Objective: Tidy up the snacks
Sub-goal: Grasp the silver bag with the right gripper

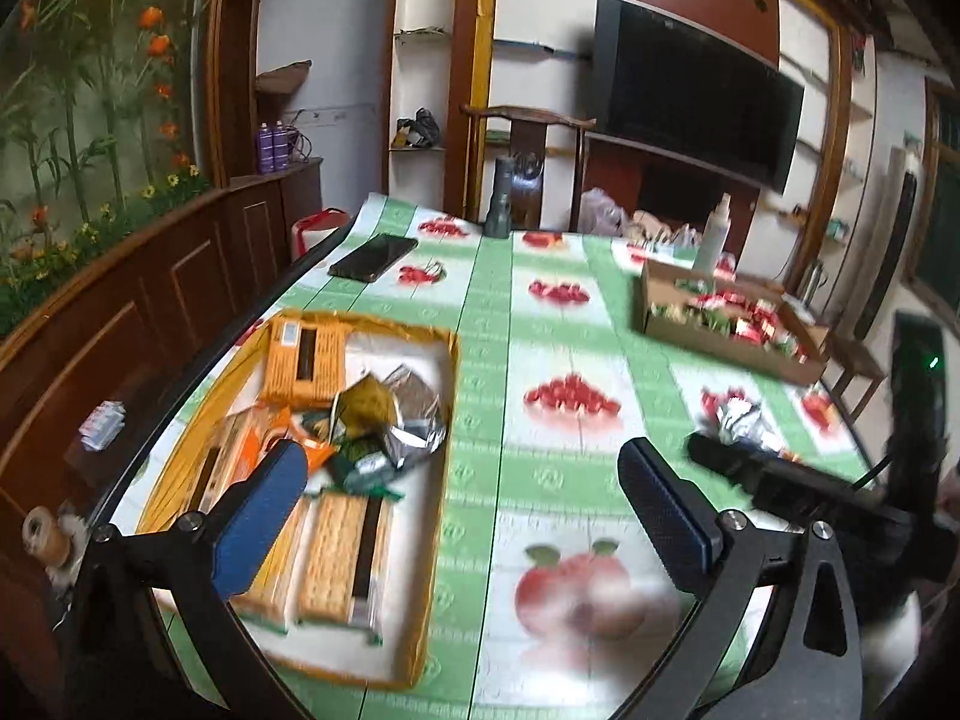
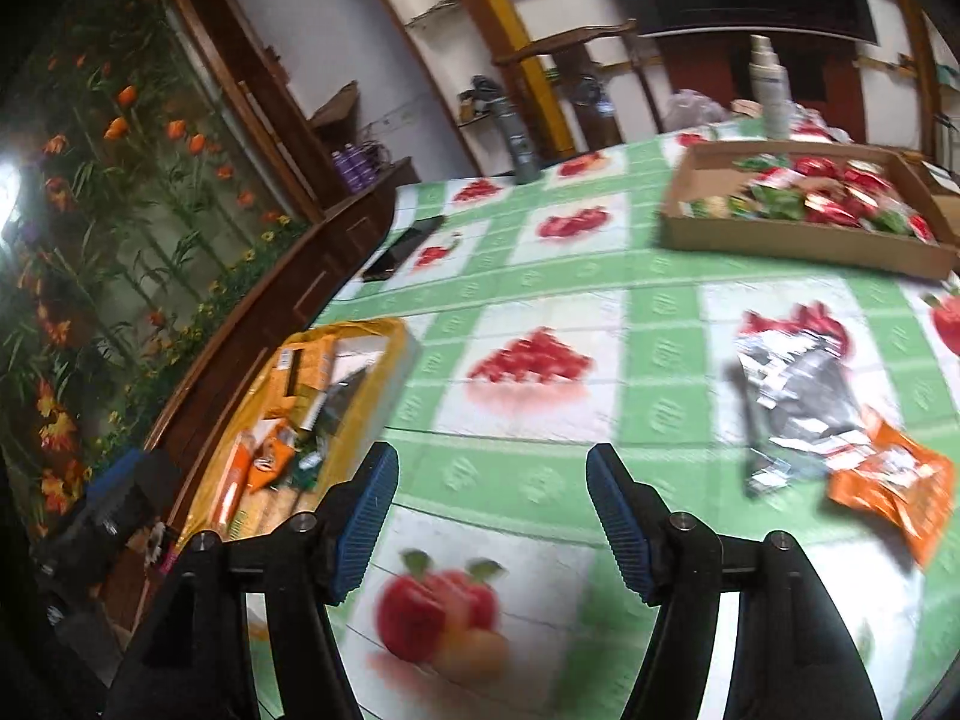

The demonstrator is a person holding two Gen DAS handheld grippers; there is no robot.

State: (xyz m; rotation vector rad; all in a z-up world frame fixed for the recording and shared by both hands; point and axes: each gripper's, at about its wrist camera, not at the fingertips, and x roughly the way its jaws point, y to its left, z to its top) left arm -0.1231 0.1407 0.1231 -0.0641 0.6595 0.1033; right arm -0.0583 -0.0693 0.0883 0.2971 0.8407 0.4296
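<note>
My left gripper (image 1: 465, 468) stands wide open and empty, above the tablecloth just right of a yellow tray (image 1: 451, 396). The tray holds orange cracker packs (image 1: 303, 360) and crumpled silver and green packets (image 1: 396, 420). My right gripper (image 2: 492, 468) is open too, with nothing between its blue pads, over the fruit-print cloth. To its right lie loose silver packets (image 2: 798, 396) and an orange packet (image 2: 894, 486). A cardboard box (image 2: 780, 240) of red and green snacks sits at the far right. The right gripper's black body (image 1: 798, 486) shows beside a silver packet (image 1: 738, 420).
A black phone (image 1: 373, 257), a grey flashlight (image 1: 498, 198) and a white spray bottle (image 1: 714, 234) stand toward the far side. The table edge runs close along the tray's left. A wooden chair (image 1: 528, 120) stands behind the table.
</note>
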